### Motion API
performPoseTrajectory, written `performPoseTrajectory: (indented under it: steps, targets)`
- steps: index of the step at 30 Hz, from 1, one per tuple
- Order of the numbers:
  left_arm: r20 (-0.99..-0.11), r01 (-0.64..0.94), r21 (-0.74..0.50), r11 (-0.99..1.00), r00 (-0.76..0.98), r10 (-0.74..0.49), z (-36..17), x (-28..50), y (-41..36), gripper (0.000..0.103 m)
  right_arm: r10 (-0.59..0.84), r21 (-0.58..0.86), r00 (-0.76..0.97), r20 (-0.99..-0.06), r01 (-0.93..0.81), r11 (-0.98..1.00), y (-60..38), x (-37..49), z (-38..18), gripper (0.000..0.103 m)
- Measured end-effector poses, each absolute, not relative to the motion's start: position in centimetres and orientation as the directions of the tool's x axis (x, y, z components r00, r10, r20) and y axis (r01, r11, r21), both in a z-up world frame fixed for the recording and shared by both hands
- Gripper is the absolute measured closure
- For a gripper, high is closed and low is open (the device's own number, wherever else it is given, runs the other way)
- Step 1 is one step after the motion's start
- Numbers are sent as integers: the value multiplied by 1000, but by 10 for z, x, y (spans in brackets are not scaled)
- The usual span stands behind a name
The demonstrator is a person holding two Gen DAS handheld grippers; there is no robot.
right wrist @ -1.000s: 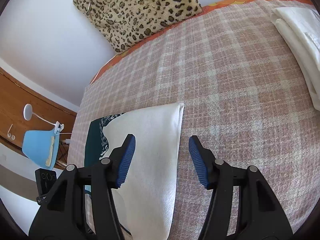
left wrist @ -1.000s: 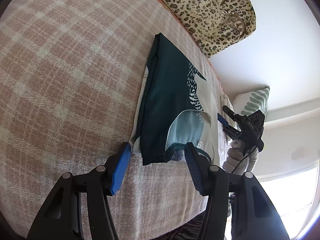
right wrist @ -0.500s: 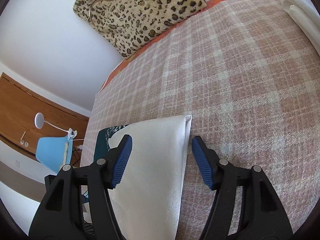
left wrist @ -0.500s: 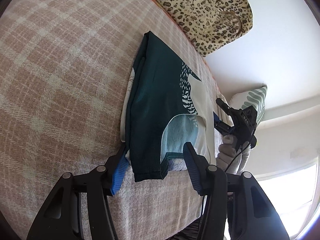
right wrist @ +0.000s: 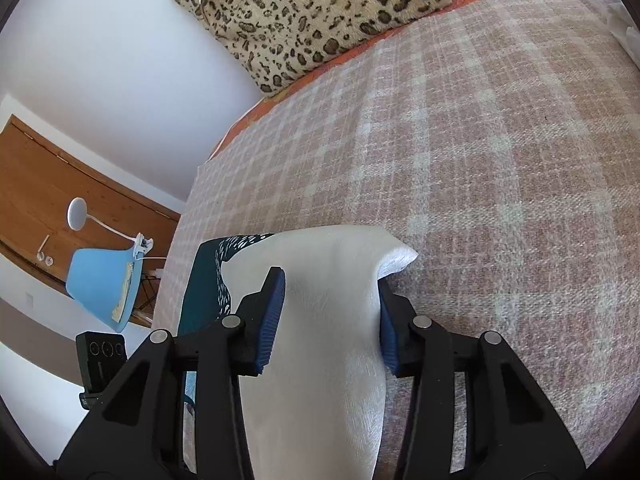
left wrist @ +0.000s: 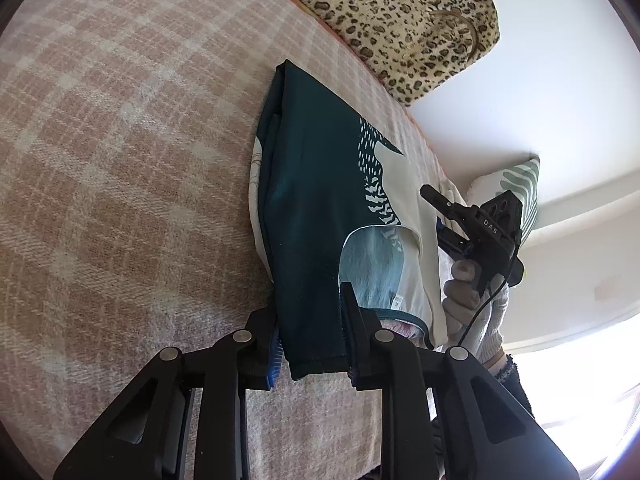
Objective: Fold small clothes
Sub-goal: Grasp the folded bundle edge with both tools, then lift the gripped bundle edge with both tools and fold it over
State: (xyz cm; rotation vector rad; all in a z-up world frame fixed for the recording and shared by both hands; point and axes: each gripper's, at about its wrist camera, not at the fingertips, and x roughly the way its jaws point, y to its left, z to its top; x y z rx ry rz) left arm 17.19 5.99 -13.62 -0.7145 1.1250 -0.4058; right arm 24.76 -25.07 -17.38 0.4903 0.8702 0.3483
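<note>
On a bed spread with a pink plaid blanket (left wrist: 132, 168), one small garment (left wrist: 320, 208), dark teal and cream, lies partly folded into a long strip, and two handheld grippers take its near end, one at each corner, apparently so the strip can be lifted evenly and doubled toward the far side. At left, the left gripper (left wrist: 310, 344) has just been closing and is clenched on the dark teal near corner, the cloth pinched flat between its blue pads. To the right, the right gripper (right wrist: 328, 320), held in a gloved hand (left wrist: 476, 300), has also just been closing; its pads press the cream edge from both sides, so that the fabric humps up between them and its far corner lifts off the blanket. One leopard-print cushion (right wrist: 304, 16) leans against the wall at the far edge of the bed. Beyond the bed's left side, in the right wrist view, stand one blue chair (right wrist: 104, 284) and one white desk lamp (right wrist: 78, 214).
</note>
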Motion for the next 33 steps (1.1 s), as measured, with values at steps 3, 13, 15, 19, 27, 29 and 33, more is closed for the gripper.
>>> performPoseTrajectory:
  steps: [3,13,15,19,27,29,33]
  targets:
    - [-692,-42,-671,741,395,-604,-134,171,58,86,472,528,590,-655,-88,844,-246,249,-176,68]
    - [-777,71,-487,870,421,-469,-123,165,35,89,392,429,587,-709,-82,899,-232,248,-172,79]
    - [-782,82,-470,879,423,-457,-123,164,34,89,380,416,586,-716,-79,906,-230,249,-172,81]
    - [-789,95,-447,890,428,-441,-124,164,33,90,358,390,585,-728,-75,918,-227,250,-171,81]
    - [-795,113,-415,903,437,-420,-125,162,30,92,325,356,589,-740,-68,932,-225,253,-171,81]
    - [-796,119,-407,906,440,-415,-125,162,28,92,322,351,587,-743,-67,934,-226,254,-170,81]
    - [-795,124,-401,908,445,-412,-125,162,28,93,281,302,587,-759,-65,951,-222,257,-169,82]
